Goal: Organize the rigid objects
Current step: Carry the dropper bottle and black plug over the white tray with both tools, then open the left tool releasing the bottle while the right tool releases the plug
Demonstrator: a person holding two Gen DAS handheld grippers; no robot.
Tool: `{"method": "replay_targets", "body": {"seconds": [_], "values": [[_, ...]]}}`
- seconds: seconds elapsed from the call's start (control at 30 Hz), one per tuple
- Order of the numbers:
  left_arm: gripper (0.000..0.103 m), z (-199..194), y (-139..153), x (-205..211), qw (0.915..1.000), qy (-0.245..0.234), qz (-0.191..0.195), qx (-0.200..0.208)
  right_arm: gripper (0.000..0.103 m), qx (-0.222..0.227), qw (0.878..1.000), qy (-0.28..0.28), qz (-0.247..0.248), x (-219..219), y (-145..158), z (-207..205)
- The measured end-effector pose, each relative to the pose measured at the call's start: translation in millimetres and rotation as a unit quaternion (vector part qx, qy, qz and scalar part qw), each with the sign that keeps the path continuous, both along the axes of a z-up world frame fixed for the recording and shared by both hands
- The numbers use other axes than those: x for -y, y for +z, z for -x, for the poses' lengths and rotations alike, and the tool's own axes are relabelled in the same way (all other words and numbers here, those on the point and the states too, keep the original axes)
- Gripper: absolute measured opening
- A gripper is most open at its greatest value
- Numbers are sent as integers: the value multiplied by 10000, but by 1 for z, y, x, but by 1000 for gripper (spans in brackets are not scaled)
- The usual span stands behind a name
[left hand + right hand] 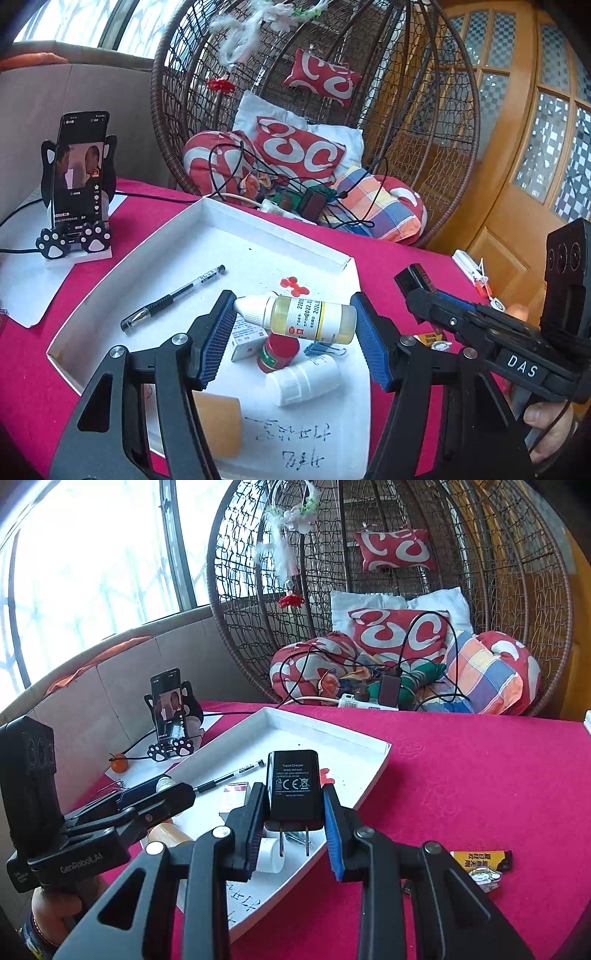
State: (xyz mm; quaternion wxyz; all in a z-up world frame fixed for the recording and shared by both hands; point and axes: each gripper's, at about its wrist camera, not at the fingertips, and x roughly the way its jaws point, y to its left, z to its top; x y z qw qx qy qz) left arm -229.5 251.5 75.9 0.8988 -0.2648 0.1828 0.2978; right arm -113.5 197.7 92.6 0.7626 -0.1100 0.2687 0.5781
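My left gripper is shut on a small dropper bottle of yellow liquid, held sideways above the white tray. Below it in the tray lie a red-capped jar, a white pill bottle, a small medicine box, a blue clip and a black pen. My right gripper is shut on a black travel charger, prongs pointing down, over the tray's near right part. In the left wrist view the right gripper shows at the right; the left gripper appears at the left of the right wrist view.
A phone on a cat-paw stand sits at the table's far left with a cable. A yellow packet lies on the pink cloth right of the tray. A wicker hanging chair with cushions and chargers stands behind. A small orange sits left.
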Motion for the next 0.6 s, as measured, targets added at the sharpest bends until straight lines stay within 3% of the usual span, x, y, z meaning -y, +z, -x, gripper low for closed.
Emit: {"method": "replay_targets", "body": {"seconds": [0.17, 0.5, 0.57, 0.6], "values": [[64, 3, -19, -28, 9979, 100, 624, 118, 29, -164, 9997, -81, 141, -33, -19, -9], [64, 2, -38, -37, 9963, 373, 779, -49, 30, -457, 9970, -336, 534, -67, -55, -21], [83, 6, -37, -37, 9955, 512, 793, 12, 30, -503, 9967, -370, 520, -66, -58, -21], [87, 8, -37, -37, 9951, 577, 802, 58, 34, -531, 9965, -411, 498, -64, -59, -22]]}}
